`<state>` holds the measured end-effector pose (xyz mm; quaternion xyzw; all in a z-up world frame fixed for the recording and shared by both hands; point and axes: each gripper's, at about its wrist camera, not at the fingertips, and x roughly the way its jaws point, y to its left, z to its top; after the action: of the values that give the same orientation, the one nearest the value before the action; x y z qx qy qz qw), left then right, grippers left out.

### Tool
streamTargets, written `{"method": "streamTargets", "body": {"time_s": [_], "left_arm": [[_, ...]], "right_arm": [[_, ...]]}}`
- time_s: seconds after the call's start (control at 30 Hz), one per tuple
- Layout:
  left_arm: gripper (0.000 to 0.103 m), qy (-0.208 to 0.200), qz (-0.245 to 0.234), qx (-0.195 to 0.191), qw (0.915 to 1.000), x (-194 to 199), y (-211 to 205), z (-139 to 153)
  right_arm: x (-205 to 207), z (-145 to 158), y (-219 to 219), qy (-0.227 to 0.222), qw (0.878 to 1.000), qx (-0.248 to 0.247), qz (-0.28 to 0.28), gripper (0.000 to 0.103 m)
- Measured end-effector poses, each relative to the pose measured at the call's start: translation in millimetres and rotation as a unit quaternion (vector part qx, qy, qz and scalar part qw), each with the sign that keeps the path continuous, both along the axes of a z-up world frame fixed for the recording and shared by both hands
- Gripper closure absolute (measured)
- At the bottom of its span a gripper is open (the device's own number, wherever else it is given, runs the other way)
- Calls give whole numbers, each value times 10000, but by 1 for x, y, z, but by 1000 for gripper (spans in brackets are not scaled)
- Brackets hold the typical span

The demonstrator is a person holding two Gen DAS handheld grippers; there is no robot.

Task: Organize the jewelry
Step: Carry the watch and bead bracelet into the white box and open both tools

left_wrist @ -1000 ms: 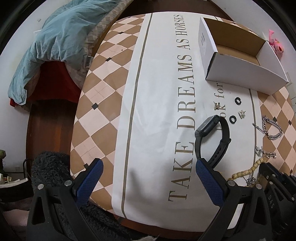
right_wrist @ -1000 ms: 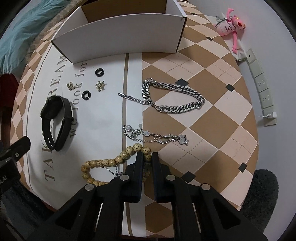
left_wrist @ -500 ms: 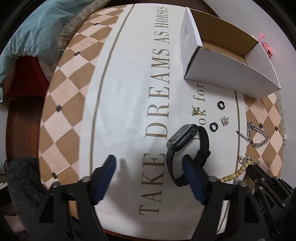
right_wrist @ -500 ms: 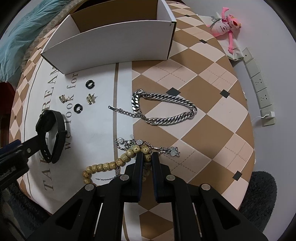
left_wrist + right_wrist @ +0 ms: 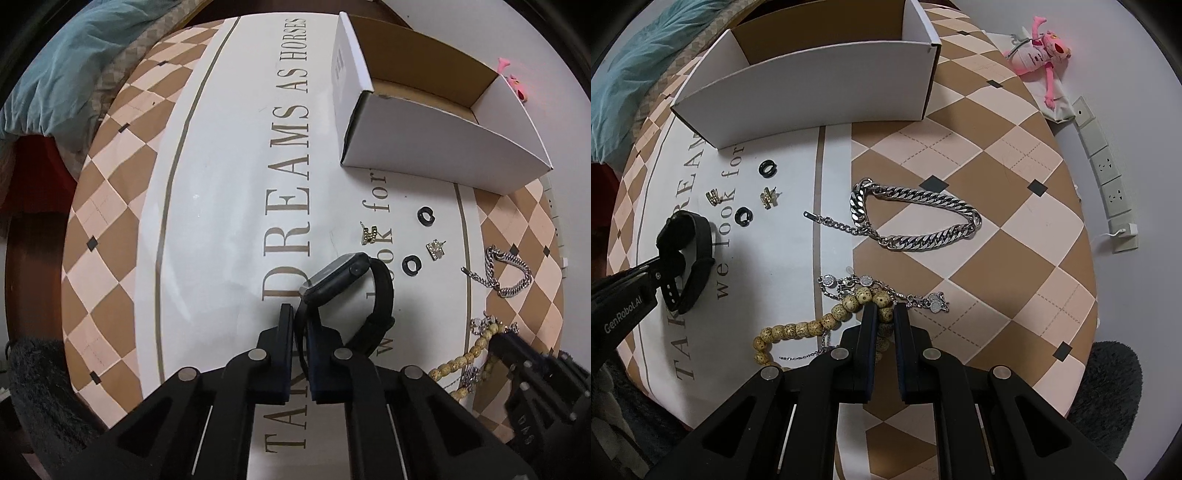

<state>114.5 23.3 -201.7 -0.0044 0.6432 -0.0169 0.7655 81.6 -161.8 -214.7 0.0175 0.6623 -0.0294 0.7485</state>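
Note:
My left gripper (image 5: pixel 300 314) is shut on the strap of a black smartwatch (image 5: pixel 347 291), which rests on the table; it also shows in the right wrist view (image 5: pixel 689 251). My right gripper (image 5: pixel 885 314) is shut on a wooden bead bracelet (image 5: pixel 812 326), seen too in the left wrist view (image 5: pixel 465 360). A thick silver chain (image 5: pixel 919 218), a thin silver charm bracelet (image 5: pixel 871 286), two black rings (image 5: pixel 767 168) (image 5: pixel 743 216) and two small gold earrings (image 5: pixel 768 197) (image 5: pixel 714 196) lie on the cloth. An open white box (image 5: pixel 812 85) stands behind them.
The round table (image 5: pixel 997 184) has a checkered cloth with printed lettering. A pink plush toy (image 5: pixel 1039 48) and a power strip (image 5: pixel 1108 184) lie on the floor at right. A blue blanket (image 5: pixel 59 66) lies beyond the table's far left. A dark rug (image 5: pixel 1108 387) is below.
My left gripper moved forward to the watch and closed on its strap. My right gripper stayed shut on the beads and dragged them slightly over the thin charm bracelet.

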Motion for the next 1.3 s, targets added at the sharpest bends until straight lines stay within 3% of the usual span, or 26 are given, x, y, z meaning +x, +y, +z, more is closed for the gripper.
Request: {"method": "streamTargets", "body": {"time_s": [0.47,0.7,0.87,1.0,1.3], "left_arm": [[99,-601,-116,-484,9970,-7,0,72],[99,-1044,-182,-796,9912,24,-10,117],[99,-1122,-257,-865,9896,63,-18,127],[99,-950,-245,-886,9912,98,-22,116],[94,-619,-228,-897,9938,146,-31,95]], "right_arm": [[3,79,2,-759,9951,609,145,94],[29,137,-4,-1287,9875,891,202,94],[71,171,-11,-1603,9807,1071,317,94],[111,170,-11,-1621,9805,1061,318,94],[190,114,-17,-1043,9894,989,224,94]]}}
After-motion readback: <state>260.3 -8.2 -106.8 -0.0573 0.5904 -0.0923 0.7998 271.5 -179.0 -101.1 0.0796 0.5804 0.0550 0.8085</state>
